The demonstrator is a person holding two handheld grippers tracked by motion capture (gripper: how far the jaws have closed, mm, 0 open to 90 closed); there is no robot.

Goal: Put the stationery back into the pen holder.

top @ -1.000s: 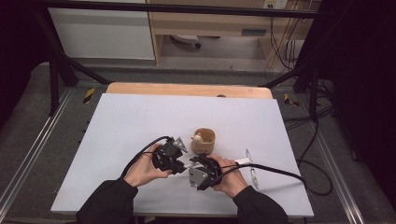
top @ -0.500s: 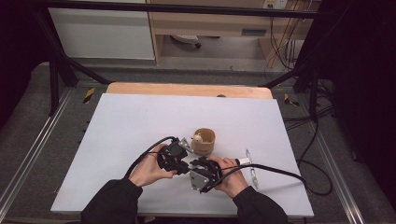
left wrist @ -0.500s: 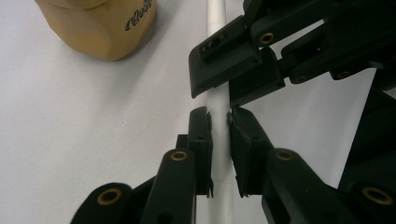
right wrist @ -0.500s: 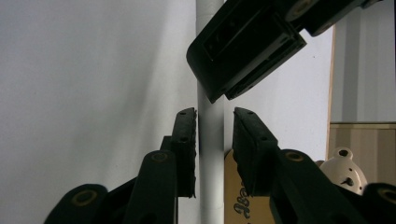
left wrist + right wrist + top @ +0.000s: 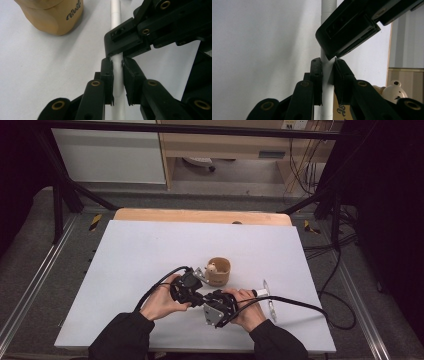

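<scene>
On the table (image 5: pixel 125 270), the cup (image 5: pixel 220 271) stands just beyond both grippers; the left gripper (image 5: pixel 187 287) lies left of the right gripper (image 5: pixel 212 306), both clamped on one rod (image 5: pixel 116 37) between them

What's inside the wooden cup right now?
In the wooden cup a small pale bear-like figure sits against the left inner wall, its head above the rim. The cup's wall hides the lower part of the figure and the cup's bottom, so anything else inside cannot be told.
</scene>
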